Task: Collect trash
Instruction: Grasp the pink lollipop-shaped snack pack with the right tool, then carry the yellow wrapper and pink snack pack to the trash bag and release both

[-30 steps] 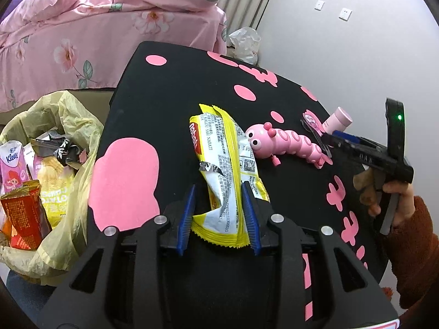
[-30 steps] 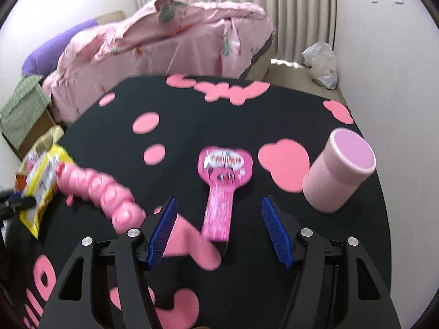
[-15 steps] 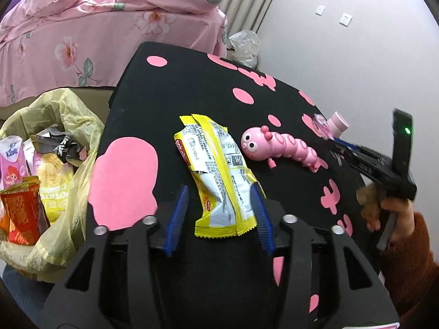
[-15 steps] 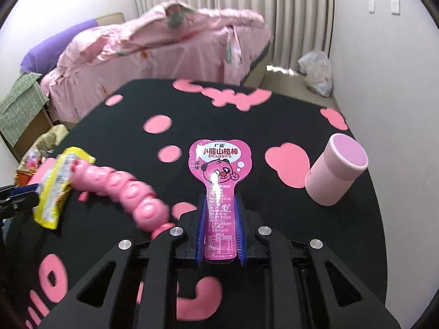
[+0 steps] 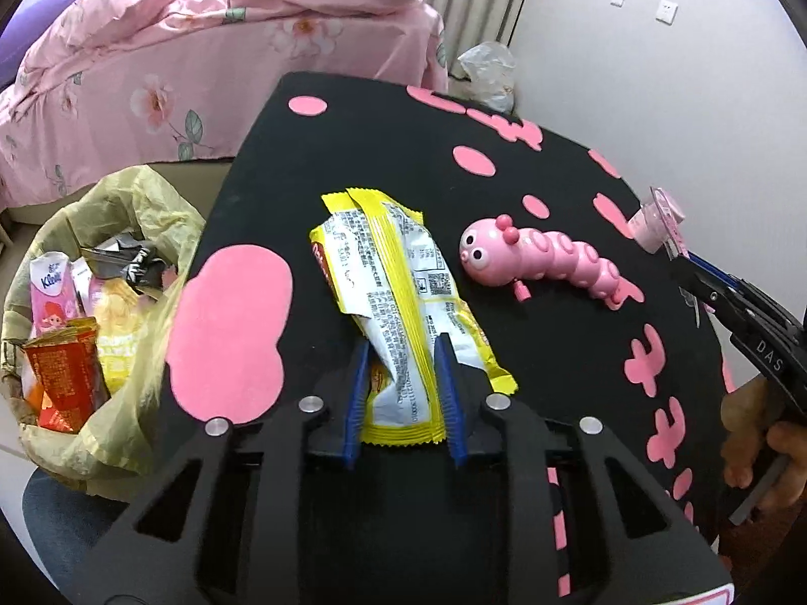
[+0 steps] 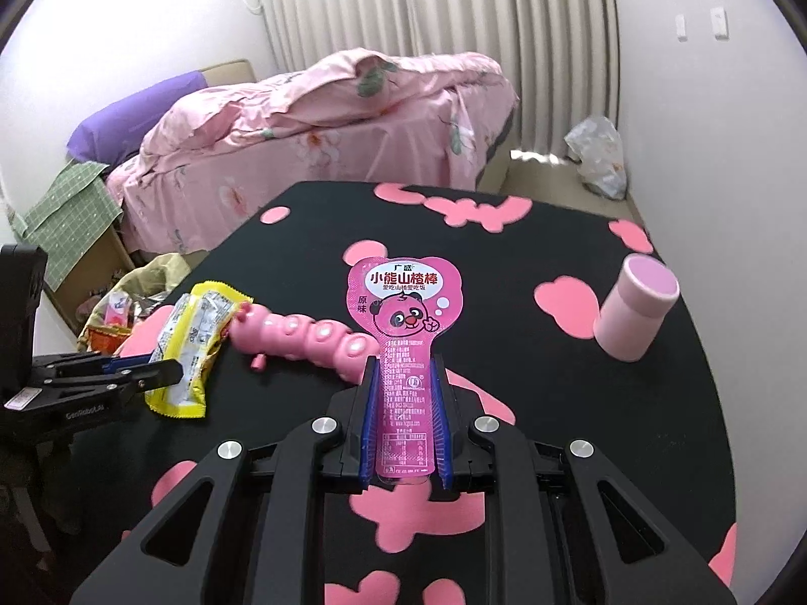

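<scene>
My left gripper [image 5: 401, 353] is shut on the near end of a yellow and white snack wrapper [image 5: 388, 277]; I cannot tell whether the wrapper's far end rests on the black table with pink shapes [image 5: 383, 141]. My right gripper [image 6: 403, 368] is shut on the stem of a pink spoon-shaped candy wrapper [image 6: 403, 302] and holds it up above the table. The left gripper [image 6: 151, 370] and the yellow wrapper [image 6: 194, 340] also show at the left of the right wrist view. A yellow trash bag [image 5: 136, 206] with several wrappers stands open left of the table.
A pink caterpillar toy [image 5: 539, 259] lies on the table between the two grippers. A pink cylinder cup [image 6: 635, 315] lies on its side at the right. A pink bed [image 5: 202, 60] stands behind the table. A white plastic bag [image 6: 600, 156] sits by the far wall.
The left gripper opened and then shut again on the yellow wrapper. The right gripper closed on the pink candy wrapper and lifted it off the table.
</scene>
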### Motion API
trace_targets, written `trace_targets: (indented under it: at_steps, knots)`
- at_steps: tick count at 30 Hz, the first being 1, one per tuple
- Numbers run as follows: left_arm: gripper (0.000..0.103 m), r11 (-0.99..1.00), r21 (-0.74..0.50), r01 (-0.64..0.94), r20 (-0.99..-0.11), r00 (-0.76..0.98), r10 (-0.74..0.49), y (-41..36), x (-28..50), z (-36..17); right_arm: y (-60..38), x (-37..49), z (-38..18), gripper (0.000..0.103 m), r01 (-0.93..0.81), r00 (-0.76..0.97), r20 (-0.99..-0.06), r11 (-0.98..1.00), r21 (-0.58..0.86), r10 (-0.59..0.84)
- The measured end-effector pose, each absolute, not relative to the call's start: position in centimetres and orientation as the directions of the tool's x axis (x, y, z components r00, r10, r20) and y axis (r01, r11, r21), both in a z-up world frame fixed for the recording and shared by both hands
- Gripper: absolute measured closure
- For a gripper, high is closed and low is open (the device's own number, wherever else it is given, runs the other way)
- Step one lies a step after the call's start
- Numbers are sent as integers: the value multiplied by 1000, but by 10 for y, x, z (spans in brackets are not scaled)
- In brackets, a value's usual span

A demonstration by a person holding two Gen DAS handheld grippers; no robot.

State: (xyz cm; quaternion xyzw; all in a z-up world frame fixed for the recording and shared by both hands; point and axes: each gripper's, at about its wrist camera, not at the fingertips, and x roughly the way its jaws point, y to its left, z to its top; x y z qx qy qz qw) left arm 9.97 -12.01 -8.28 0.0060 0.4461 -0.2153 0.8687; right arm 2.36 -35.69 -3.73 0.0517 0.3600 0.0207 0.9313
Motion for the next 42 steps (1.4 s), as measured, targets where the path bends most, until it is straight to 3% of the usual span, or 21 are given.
trace_targets:
  at_steps: [11, 18, 32, 37, 42]
  knots:
    - [82, 882, -247, 402, -659, 598, -457, -76, 71, -31, -314, 9, 13, 85, -101, 807, -580, 993, 55, 114]
    - [81, 901, -259, 348, -614, 661, -432, -31, 67, -12, -272, 13, 34, 85, -204, 811, -556, 979, 27, 184]
    - [81, 943, -267, 198, -627, 708, -326, 64, 74, -26, -181, 54, 35, 85, -392, 733, -584, 918, 56, 349]
    - [81, 958, -278, 75, -672, 697, -250, 105, 92, -51, -152, 79, 26, 85, -456, 685, -611, 888, 64, 396]
    - [81, 949, -304, 88, -721, 630, -289, 111, 109, -84, -124, 110, 1, 85, -515, 612, -660, 853, 85, 435]
